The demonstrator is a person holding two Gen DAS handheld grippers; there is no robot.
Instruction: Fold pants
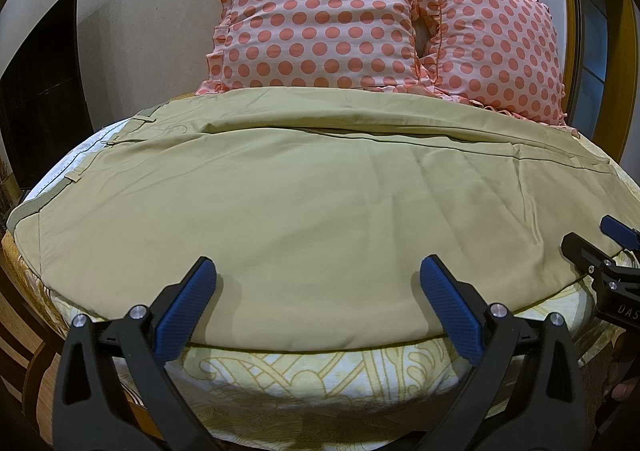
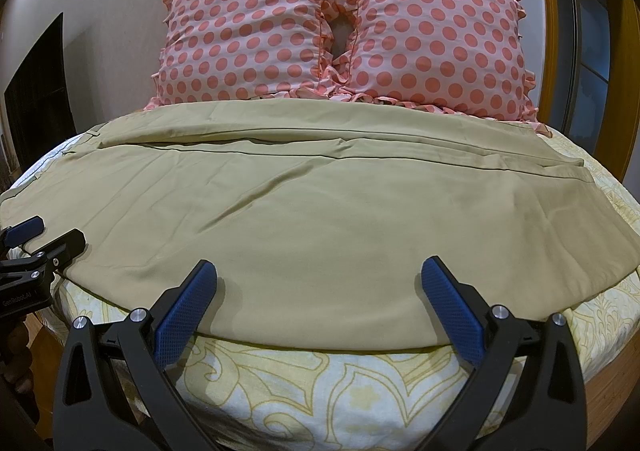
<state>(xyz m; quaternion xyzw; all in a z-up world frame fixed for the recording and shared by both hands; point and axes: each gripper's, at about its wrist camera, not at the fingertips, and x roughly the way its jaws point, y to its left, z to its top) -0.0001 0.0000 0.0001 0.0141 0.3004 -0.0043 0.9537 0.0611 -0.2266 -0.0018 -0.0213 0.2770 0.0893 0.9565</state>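
Note:
Khaki pants (image 1: 312, 203) lie spread flat across the bed, waistband at the left, leg hems at the right; they also show in the right wrist view (image 2: 320, 211). The legs lie side by side, one behind the other. My left gripper (image 1: 318, 271) is open and empty, hovering over the near edge of the pants toward the waist end. My right gripper (image 2: 320, 271) is open and empty over the near edge further right. Each gripper shows in the other's view: the right one at the right edge (image 1: 600, 247), the left one at the left edge (image 2: 44, 239).
Two pink polka-dot pillows (image 1: 320, 19) (image 2: 432, 35) lean against the wall behind the pants. The bed sheet (image 2: 320, 383) is white with a yellow pattern and drops off at the near edge. A dark panel (image 1: 40, 91) stands at the left.

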